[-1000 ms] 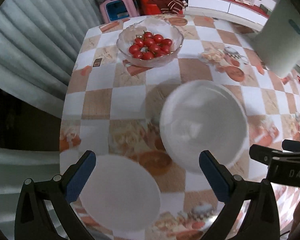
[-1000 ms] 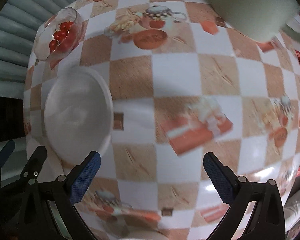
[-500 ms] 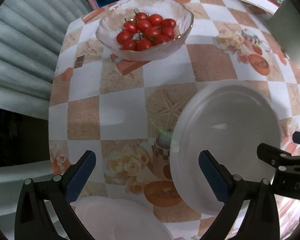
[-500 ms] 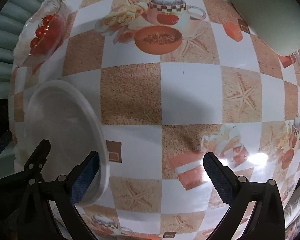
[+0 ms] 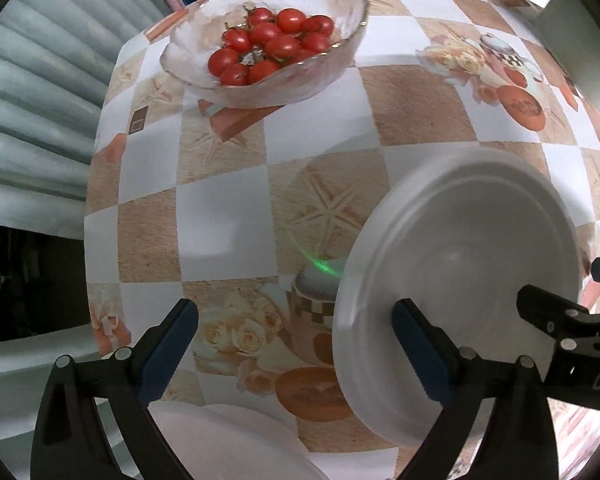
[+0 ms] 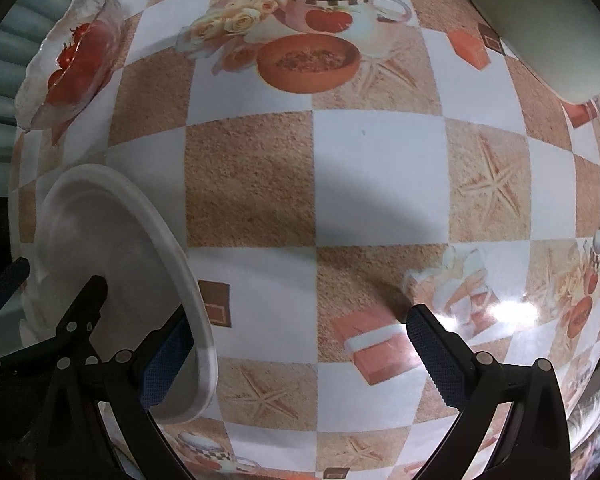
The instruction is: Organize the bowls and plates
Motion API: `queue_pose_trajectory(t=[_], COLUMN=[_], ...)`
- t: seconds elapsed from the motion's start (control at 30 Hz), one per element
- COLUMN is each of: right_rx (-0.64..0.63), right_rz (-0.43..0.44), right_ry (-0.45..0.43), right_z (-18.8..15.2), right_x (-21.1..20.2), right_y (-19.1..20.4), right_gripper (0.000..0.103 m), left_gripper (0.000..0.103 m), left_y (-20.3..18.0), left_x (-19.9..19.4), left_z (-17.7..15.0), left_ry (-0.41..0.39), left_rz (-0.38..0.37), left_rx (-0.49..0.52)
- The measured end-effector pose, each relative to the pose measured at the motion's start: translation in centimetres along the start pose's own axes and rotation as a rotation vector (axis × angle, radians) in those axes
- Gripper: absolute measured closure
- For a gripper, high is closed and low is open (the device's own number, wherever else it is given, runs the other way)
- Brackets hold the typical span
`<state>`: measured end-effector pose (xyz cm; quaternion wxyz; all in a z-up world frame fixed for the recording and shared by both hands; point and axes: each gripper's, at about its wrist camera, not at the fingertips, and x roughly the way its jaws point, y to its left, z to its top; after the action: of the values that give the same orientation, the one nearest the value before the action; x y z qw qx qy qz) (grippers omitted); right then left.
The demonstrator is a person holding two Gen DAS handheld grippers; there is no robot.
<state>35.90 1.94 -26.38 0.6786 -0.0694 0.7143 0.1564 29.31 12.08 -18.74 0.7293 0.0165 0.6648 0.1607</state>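
Plate point(image 5: 472, 248) sits empty; glass bowl point(image 5: 268, 40) holds cherry tomatoes point(image 5: 272, 46).

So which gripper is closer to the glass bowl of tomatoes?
Left. The left gripper, fingers closing on nothing, faces the glass bowl of tomatoes across the table; from the right gripper it sits far left.

Your white plate point(image 5: 472, 280) looks like smooth, matt plastic. Beyond it, the bowl point(image 5: 268, 40) holding glossy tomatoes point(image 5: 268, 46) is textured clear glass. Under the plate, the checked tablecloth point(image 6: 380, 184) has a slick sheen, catching glare.
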Motion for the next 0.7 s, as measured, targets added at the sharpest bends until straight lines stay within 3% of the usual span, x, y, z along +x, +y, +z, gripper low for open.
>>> queue_pose_trajectory(t=[0.3, 0.7], right_rx=[0.016, 0.041], right_rz=[-0.021, -0.044], right_ry=[0.024, 0.057], right_z=[-2.4, -8.5], right_x=[0.6, 1.9], right_y=[-2.3, -6.4], right_gripper=[0.0, 0.0], left_gripper=[0.007, 0.007], left_y=[-3.5, -8.3], left_x=[-0.8, -2.1], left_z=[-1.6, -7.3], left_ry=[0.008, 0.007], left_rz=[-0.025, -0.06], left_rx=[0.049, 0.087])
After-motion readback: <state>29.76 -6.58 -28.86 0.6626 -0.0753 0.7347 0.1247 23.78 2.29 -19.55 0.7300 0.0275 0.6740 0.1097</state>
